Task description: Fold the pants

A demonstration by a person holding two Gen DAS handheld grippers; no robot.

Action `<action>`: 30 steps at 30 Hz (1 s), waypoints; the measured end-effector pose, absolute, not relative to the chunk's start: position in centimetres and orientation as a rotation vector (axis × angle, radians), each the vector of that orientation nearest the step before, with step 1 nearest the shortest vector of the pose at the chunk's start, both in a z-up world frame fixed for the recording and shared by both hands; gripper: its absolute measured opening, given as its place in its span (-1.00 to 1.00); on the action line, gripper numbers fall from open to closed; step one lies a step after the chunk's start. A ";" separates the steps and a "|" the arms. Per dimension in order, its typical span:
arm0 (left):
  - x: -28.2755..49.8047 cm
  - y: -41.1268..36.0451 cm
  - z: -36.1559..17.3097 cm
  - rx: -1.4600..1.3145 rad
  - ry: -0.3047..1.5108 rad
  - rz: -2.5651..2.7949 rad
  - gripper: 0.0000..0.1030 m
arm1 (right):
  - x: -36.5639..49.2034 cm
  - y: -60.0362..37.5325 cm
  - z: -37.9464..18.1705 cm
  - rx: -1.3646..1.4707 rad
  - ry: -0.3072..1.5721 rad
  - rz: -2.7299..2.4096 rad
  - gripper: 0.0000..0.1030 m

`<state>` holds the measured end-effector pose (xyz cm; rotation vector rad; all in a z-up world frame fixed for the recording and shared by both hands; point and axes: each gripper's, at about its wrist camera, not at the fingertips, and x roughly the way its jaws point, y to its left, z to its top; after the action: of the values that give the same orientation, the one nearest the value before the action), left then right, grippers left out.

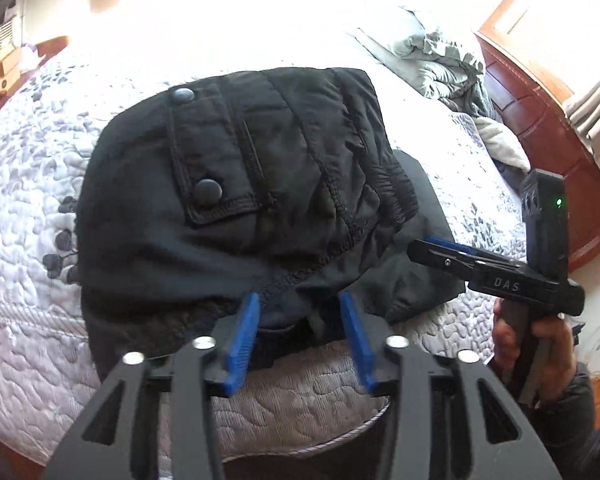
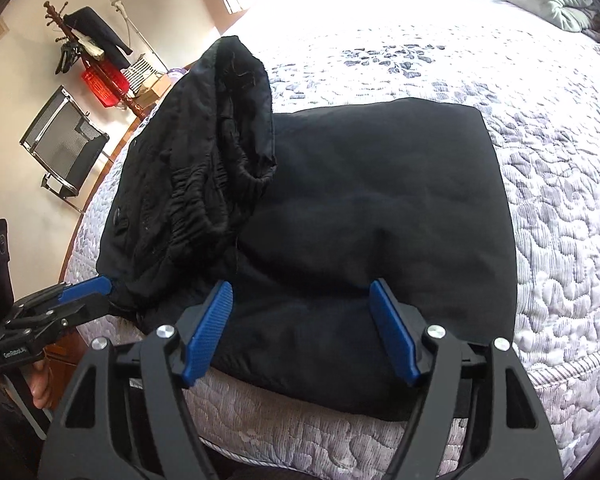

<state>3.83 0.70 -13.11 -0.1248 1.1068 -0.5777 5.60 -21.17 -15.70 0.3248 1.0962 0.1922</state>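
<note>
While the pants [image 2: 340, 216] lie as a folded dark bundle on the bed [image 2: 520, 100], mid-frame in both views, with a bunched end draped over its left part in the right wrist view, the sound move is to flatten that lump and square the edges before any further fold. One bed, one pair of pants, two grippers: the left gripper [image 1: 300, 320] and the right gripper [image 2: 304, 316] both stand released at the bundle's near edge, nothing pinched
</note>
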 end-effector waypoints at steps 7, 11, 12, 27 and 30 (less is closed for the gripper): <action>4.7 4.3 -11.7 -0.226 1.095 -0.462 0.52 | 6.5 -20.8 -14.1 0.326 1.070 0.224 0.48; 7.7 4.2 -13.4 -0.146 1.154 -0.238 0.33 | 7.6 -19.8 -13.5 0.289 1.073 0.231 0.49; 8.2 5.0 -14.0 -0.131 1.162 -0.202 0.29 | 7.9 -19.6 -13.3 0.289 1.073 0.236 0.50; 9.7 6.1 -15.8 -0.141 1.218 -0.173 0.31 | 14.0 -17.5 -14.6 0.338 1.167 0.342 0.59; 10.0 6.7 -15.8 -0.125 1.213 -0.140 0.36 | 14.5 -17.0 -15.4 0.344 1.188 0.350 0.40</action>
<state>10.03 6.67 -15.78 -0.1248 1.2128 -0.1402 14.51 -17.04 -15.35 0.3443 1.1876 0.3499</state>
